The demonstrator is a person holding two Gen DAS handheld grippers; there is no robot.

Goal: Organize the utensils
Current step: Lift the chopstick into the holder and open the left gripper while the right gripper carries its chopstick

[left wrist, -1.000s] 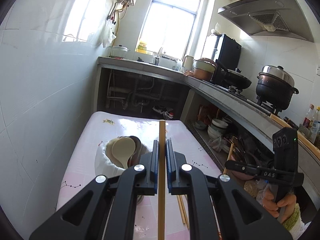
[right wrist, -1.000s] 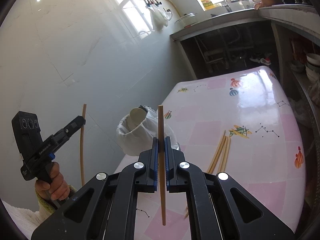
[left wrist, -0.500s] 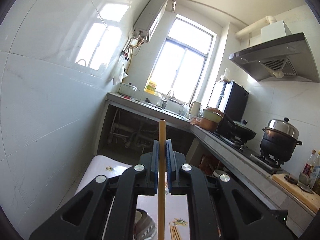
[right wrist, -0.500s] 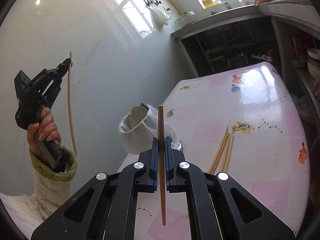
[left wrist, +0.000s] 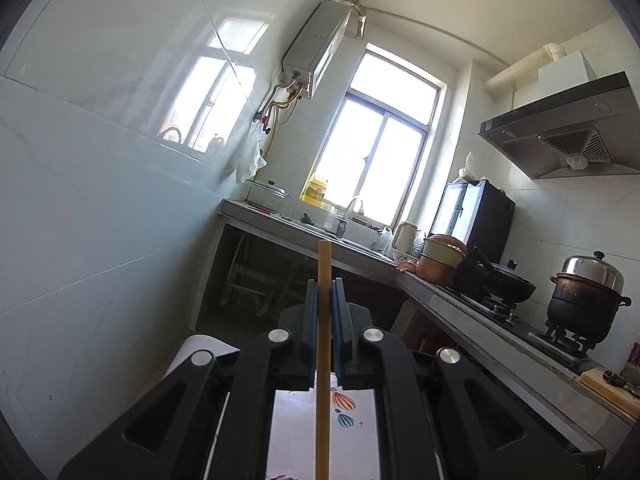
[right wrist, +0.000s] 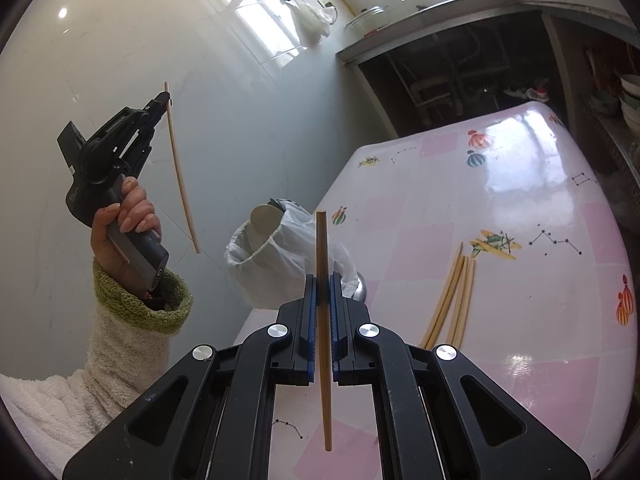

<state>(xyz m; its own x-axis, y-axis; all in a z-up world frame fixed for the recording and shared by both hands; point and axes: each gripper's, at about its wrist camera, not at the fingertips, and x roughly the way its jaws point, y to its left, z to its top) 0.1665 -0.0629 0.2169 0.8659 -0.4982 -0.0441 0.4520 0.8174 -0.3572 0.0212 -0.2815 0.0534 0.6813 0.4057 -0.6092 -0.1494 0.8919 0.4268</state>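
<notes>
Both grippers are black plastic with blue ribbed pads, and each is clamped on one slim, pale wooden chopstick. The left gripper (left wrist: 325, 304) pinches its chopstick (left wrist: 323, 360) upright between its closed pads; seen from the right wrist view, the same left gripper (right wrist: 164, 99) is raised high against the glossy white tiled wall, held by a hand (right wrist: 128, 216) in a fluffy cream sleeve with a green cuff (right wrist: 140, 300), the stick hanging down from its tip. The right gripper (right wrist: 323, 292) is likewise closed on a darker, straight chopstick (right wrist: 322, 320) that stands upright above the table (right wrist: 540, 320), whose smooth, shiny cover is checked pink and white with small balloon and aeroplane prints. Four more chopsticks (right wrist: 452, 300) lie bundled side by side on the table toward its near right part. At the table's left edge, beside the wall, stands a round container lined with a crinkled white plastic bag (right wrist: 288, 264), and a pale rounded spoon bowl (right wrist: 262, 222) leans inside it. Compared with a second ago, the left gripper has risen from beside the table to well above it, so its camera now faces the window, counter and stove rather than the tabletop; the right gripper has barely shifted.
</notes>
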